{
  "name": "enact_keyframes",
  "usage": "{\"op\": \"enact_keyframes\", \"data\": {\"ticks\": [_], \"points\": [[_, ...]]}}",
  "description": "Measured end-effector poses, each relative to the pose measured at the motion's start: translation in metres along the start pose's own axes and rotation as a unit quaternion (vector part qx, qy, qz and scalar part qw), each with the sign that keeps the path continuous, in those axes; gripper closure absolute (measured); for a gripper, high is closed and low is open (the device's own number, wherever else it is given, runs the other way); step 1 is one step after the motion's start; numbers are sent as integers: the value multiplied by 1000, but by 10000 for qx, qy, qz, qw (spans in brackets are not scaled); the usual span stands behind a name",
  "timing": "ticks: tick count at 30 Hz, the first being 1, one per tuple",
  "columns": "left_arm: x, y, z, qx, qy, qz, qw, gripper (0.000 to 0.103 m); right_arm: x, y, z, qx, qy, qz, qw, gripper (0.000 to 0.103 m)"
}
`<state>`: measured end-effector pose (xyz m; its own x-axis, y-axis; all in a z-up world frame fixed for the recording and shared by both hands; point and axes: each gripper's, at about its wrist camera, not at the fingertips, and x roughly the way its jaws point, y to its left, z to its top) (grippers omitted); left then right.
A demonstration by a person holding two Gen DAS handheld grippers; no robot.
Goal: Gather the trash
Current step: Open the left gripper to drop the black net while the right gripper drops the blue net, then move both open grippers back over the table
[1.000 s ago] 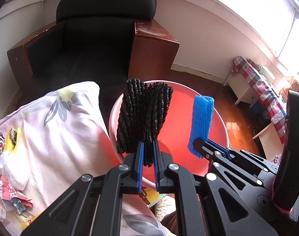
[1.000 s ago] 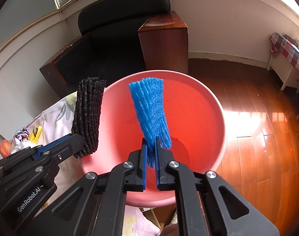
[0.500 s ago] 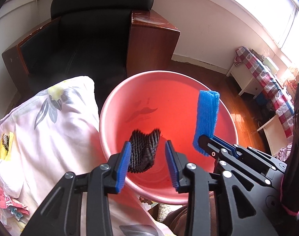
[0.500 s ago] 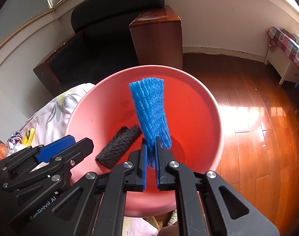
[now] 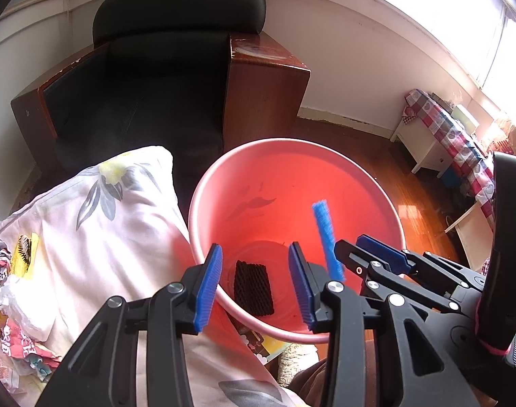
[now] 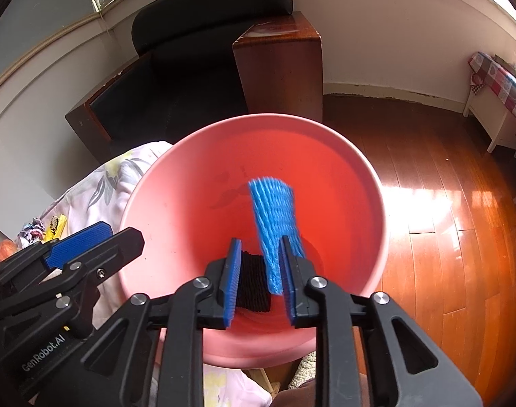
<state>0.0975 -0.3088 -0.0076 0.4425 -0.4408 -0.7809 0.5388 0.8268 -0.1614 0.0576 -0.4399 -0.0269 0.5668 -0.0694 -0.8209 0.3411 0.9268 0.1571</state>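
Above the red basin [image 6: 376, 183], the right hand-held gripper [image 6: 258, 271] is parting, blue foam net [image 6: 275, 224] slipping free; left hand-held gripper [image 5: 254, 285] gapes empty over the black foam net [image 5: 253, 288] lying inside; advise holding steady until it drops clear.

The big pink basin [image 6: 366, 183] looks like smooth plastic with a soft shine. Inside it lie a black foam net [image 5: 253, 287] and a blue foam net [image 6: 275, 217], both bumpy and matt. Behind the basin, the armchair [image 6: 203, 68] has dark leather-like cushions and glossy brown wood sides. The floor [image 6: 444, 237] beside the basin is shiny wood. Left of the basin, the flowered cloth [image 5: 98, 224] looks soft. Each gripper is matt black plastic with ridged blue pads [image 5: 207, 291] and shiny metal screws.
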Motion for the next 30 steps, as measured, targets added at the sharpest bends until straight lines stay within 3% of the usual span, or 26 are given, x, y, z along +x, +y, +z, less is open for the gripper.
{"op": "enact_keyframes", "data": {"ticks": [10,17,30], "points": [[-30,13,-11,-29,-239,504,9984,63,-33,16,-6,-86,-519,-6,9986,78],[-63,26,-27,-117,-455,703,9964,63,-59,42,-20,-240,-820,225,9961,78],[-117,78,-70,-608,-558,1000,9916,63,-68,108,-54,-676,-546,988,9913,78]]}}
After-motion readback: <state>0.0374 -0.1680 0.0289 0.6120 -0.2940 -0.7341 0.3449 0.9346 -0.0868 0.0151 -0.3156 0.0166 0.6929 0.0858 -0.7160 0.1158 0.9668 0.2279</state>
